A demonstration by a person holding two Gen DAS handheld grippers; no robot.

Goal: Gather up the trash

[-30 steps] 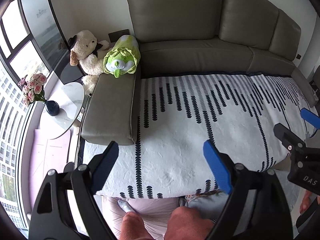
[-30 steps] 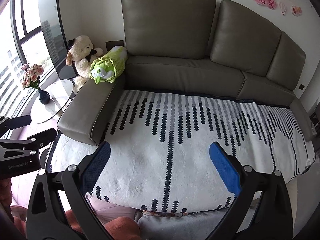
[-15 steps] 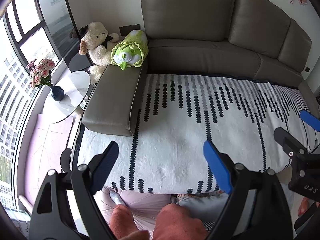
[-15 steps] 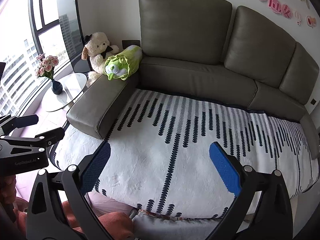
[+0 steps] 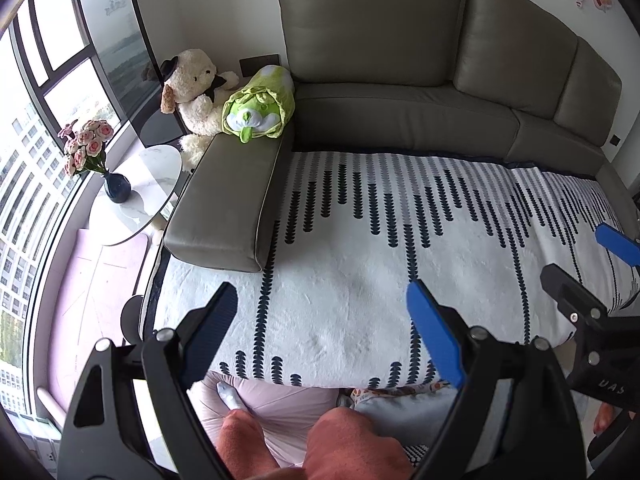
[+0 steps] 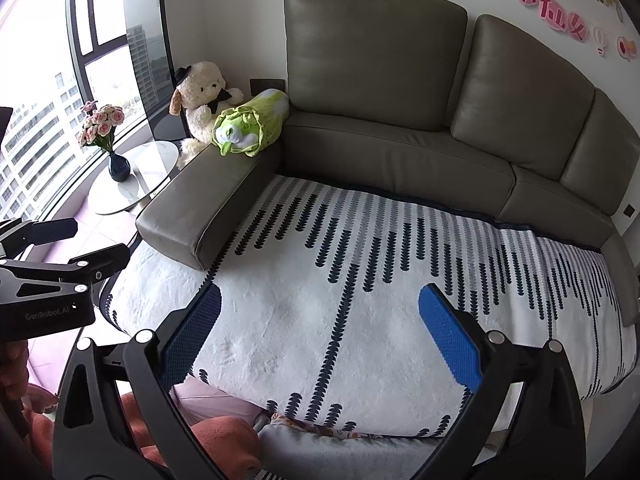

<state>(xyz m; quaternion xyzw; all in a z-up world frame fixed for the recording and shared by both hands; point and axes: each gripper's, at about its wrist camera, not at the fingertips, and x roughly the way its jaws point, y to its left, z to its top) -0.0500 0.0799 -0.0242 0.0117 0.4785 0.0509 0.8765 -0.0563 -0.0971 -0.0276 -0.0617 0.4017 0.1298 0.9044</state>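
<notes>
Both the left hand-held gripper [image 5: 320, 336] and right hand-held gripper [image 6: 324, 332] hang spread wide and empty above the patterned blanket [image 6: 360, 280]; no trash or bin shows on the sofa [image 6: 380, 140], so progress cannot be judged

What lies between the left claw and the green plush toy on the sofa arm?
In the left wrist view, between the left claw and the green plush toy lie only bare white patterned blanket and the grey sofa arm; no trash there.
</notes>
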